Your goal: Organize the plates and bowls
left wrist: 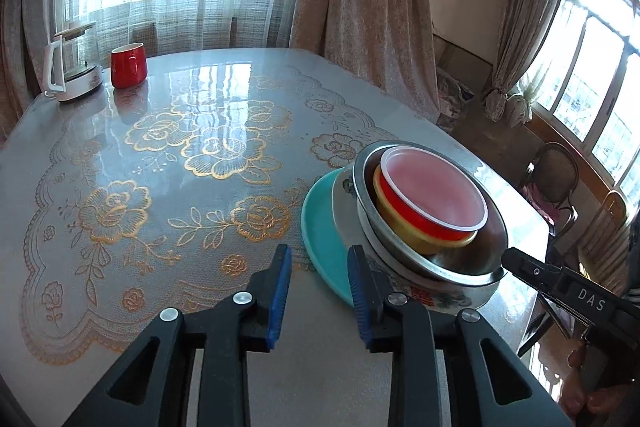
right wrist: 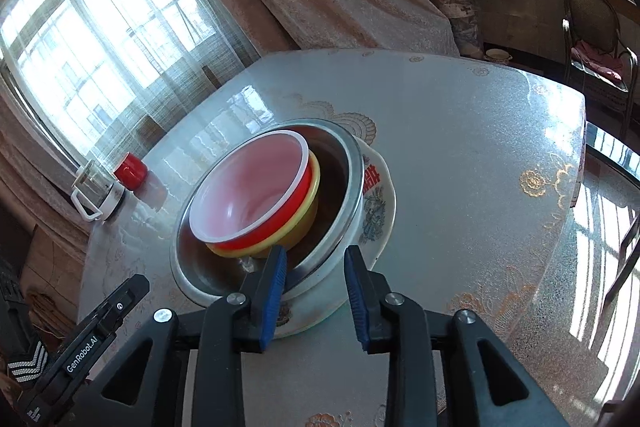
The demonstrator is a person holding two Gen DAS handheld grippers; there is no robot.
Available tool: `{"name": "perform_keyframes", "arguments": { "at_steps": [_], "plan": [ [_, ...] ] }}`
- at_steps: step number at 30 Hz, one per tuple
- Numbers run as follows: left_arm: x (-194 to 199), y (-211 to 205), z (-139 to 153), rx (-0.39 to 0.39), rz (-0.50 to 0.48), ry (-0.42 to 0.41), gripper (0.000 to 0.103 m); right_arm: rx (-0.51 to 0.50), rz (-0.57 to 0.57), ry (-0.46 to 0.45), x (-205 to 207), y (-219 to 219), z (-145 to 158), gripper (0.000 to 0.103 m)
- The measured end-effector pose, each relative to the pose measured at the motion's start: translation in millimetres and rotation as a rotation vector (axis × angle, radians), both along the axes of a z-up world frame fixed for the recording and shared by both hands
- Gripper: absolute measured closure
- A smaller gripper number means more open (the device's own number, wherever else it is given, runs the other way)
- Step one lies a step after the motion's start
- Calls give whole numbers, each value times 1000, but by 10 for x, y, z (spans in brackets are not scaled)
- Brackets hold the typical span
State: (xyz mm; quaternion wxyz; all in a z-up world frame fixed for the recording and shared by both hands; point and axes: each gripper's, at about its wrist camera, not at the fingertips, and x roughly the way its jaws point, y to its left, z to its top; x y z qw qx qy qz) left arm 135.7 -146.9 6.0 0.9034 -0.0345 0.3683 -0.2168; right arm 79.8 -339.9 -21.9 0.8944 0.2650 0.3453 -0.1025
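Apparently the stacking is done — red bowl nests in yellow, steel and patterned bowls on the teal plate near the surface's edge; both my tools — left, right — hang released, gripping nothing.

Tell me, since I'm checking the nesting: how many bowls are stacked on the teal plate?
4, nested: red bowl innermost, yellow bowl under it, steel bowl around both, floral bowl outermost. More could be hidden beneath.
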Motion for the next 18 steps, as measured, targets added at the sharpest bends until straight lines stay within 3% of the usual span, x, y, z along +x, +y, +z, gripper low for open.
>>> {"name": "perform_keyframes", "arguments": {
  "at_steps": [9, 14, 18],
  "plan": [
    [-456, 230, -13, 49, 9, -64, 26, -138, 31, -11, -309, 375, 49, 64],
    [-623, 329, -12, 54, 9, -71, 14, -195, 60, -18, -444, 590, 65, 63],
    [-720, 357, -39, 64, 9, -63, 3, -252, 62, -22, -560, 756, 70, 52]
  ]
}}
